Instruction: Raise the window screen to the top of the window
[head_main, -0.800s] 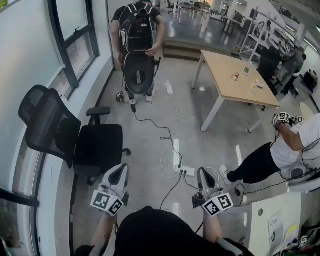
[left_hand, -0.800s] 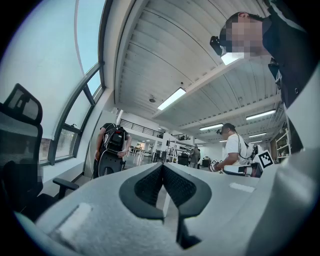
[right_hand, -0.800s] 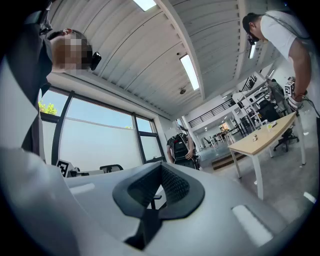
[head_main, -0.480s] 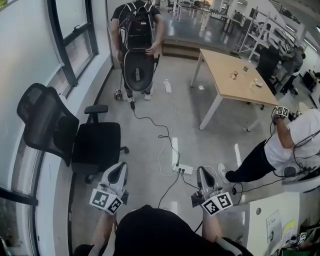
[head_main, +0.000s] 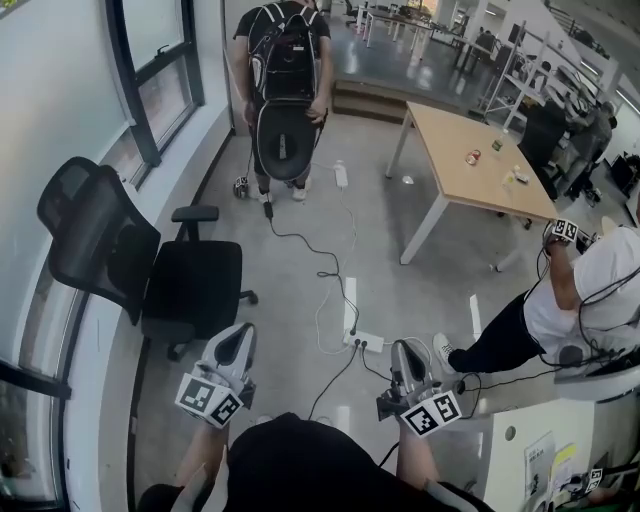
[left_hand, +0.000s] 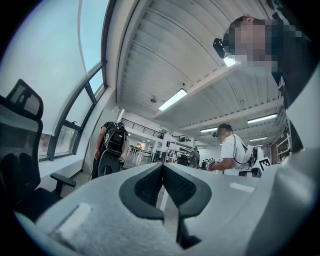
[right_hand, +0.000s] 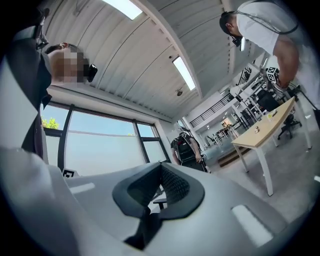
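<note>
The window (head_main: 150, 70) with dark frames runs along the left wall; a pale screen (head_main: 50, 100) covers the pane nearest me. In the right gripper view the same window (right_hand: 100, 145) shows wide and bright beyond the jaws. My left gripper (head_main: 240, 345) is held low in front of my body, shut, with nothing between its pads. My right gripper (head_main: 405, 362) hangs beside it, also shut and empty. Both point out over the floor, well away from the window. In each gripper view the dark pads (left_hand: 162, 187) (right_hand: 160, 187) meet with no gap.
A black office chair (head_main: 150, 270) stands between me and the window. A person with a black bag (head_main: 285, 100) stands ahead. A wooden table (head_main: 480, 165) is at the right, another person (head_main: 560, 300) crouches near it. A power strip (head_main: 365, 342) and cables lie on the floor.
The view has shifted slightly; the person with the bag lifted it a little. Both grippers stay low and shut in about the same place.
</note>
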